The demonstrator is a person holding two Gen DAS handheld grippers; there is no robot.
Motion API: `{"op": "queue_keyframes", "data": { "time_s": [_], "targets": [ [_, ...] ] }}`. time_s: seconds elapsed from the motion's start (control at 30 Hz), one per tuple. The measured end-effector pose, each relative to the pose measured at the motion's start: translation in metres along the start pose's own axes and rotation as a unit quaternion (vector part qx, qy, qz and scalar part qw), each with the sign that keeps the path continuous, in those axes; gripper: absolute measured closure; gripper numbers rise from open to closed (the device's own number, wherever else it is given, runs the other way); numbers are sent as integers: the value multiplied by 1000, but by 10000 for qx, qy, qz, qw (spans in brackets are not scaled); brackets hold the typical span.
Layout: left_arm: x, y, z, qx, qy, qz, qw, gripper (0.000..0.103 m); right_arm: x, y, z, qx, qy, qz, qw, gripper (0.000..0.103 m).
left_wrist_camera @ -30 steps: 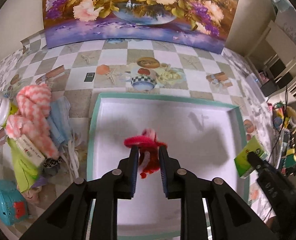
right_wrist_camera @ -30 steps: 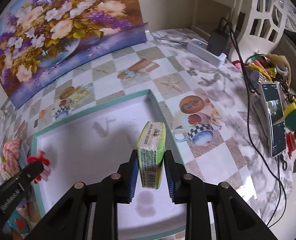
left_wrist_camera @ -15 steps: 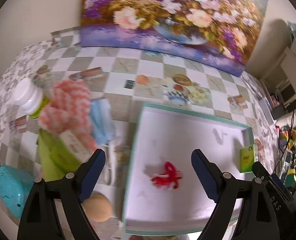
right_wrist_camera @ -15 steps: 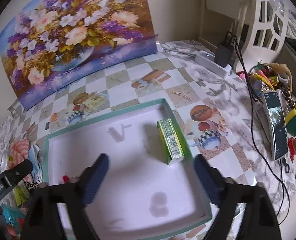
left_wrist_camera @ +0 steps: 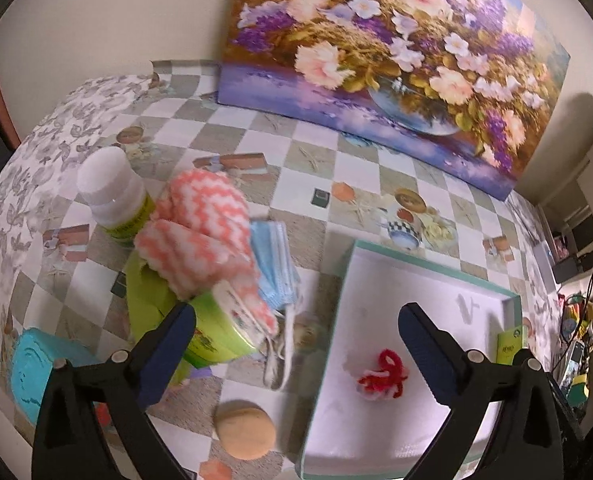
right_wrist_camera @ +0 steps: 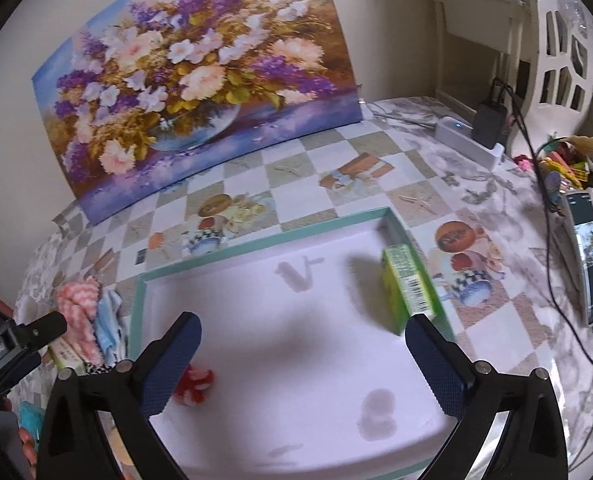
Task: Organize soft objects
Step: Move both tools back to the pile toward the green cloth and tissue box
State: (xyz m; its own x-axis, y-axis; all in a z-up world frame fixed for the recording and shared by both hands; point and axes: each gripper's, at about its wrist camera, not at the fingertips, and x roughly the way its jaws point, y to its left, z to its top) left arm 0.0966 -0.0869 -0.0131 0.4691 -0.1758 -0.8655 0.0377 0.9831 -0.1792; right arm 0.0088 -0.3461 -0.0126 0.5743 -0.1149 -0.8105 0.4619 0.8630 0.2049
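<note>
A white tray with a teal rim [left_wrist_camera: 428, 264] [right_wrist_camera: 256, 240] lies on the checked tablecloth. In it lie a red and white yarn tuft [left_wrist_camera: 382, 376] [right_wrist_camera: 194, 384] and a green tissue pack [right_wrist_camera: 406, 290] [left_wrist_camera: 508, 346] against the right wall. My left gripper [left_wrist_camera: 296, 344] is open and empty, above the tray's left edge. Left of the tray is a pile: a pink zigzag cloth [left_wrist_camera: 200, 232], a blue face mask [left_wrist_camera: 274, 260], a green tissue pack [left_wrist_camera: 216, 332]. My right gripper [right_wrist_camera: 302, 360] is open and empty above the tray.
A white-capped bottle [left_wrist_camera: 112, 196], a turquoise box [left_wrist_camera: 36, 368] and a tan round sponge [left_wrist_camera: 244, 428] lie around the pile. A flower painting [right_wrist_camera: 192, 80] leans on the back wall. A phone [right_wrist_camera: 588, 252], cables and a charger [right_wrist_camera: 488, 120] sit at the right.
Both grippers opened and pulled back. The left let go of the yarn tuft in the tray and swung left toward the pile. The right let go of the green tissue pack, which lies by the right wall.
</note>
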Motion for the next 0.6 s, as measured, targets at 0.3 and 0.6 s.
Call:
{"op": "queue_keyframes", "data": {
  "time_s": [0.3,0.6],
  "targets": [
    [0,22,5,-269,-105,-158,9995,2,13,15,-14,-112,398,177,9990,0],
    [-18,54,22,-233,-312,46,9992,2,2,50,-21,-649,364,494,9960,0]
  ]
}}
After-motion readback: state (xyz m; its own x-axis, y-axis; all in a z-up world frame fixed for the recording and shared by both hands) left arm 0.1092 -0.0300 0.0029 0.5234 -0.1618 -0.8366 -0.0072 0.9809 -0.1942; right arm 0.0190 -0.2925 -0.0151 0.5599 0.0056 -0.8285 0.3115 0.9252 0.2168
